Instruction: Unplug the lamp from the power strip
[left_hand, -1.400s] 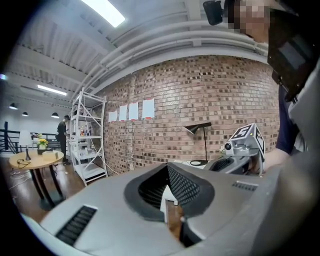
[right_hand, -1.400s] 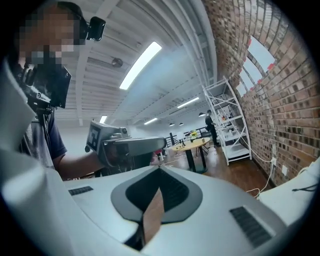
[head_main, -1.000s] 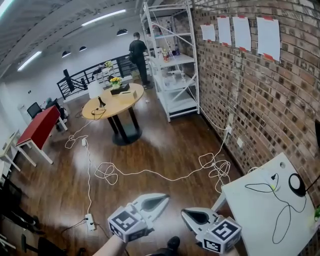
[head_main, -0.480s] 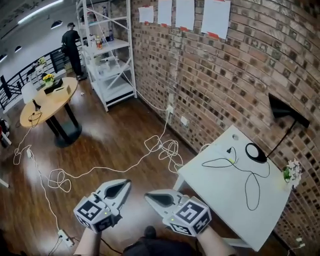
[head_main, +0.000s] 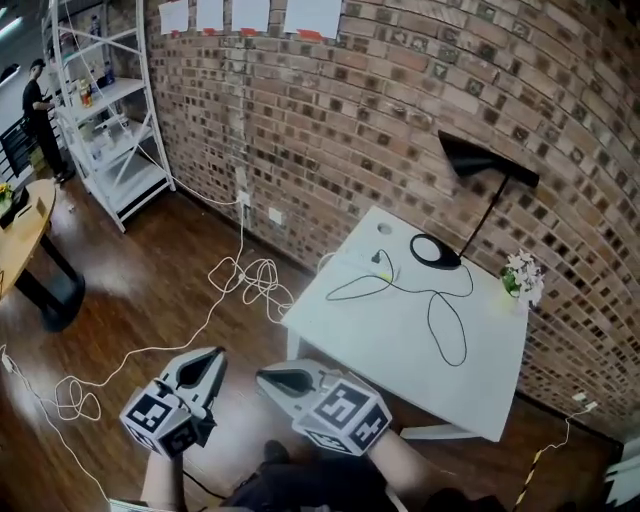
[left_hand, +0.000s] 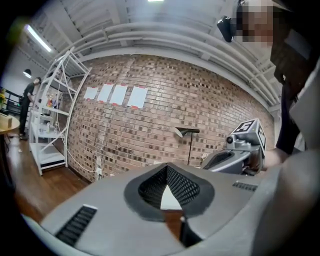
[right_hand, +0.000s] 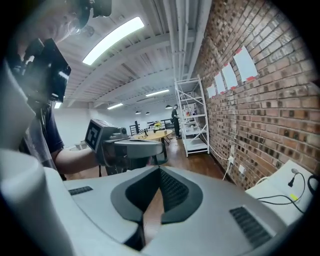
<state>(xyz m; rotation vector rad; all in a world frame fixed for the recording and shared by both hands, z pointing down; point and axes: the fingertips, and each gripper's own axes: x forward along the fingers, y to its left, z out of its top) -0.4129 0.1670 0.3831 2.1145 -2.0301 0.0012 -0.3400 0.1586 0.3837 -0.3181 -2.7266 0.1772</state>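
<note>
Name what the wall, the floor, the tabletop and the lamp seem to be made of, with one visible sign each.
Wall: bare brick, rough and matt; mortar joints show.
Floor: dark wood or wood-look planks, glossy; it mirrors light.
Tabletop: smooth matt white, perhaps laminate or painted board.
Lamp: probably black painted metal; thin rigid stem.

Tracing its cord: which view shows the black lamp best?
Head view: the whole lamp, shade to base, stands on the white table. Left gripper view shows it small and distant; right gripper view cuts it off.
</note>
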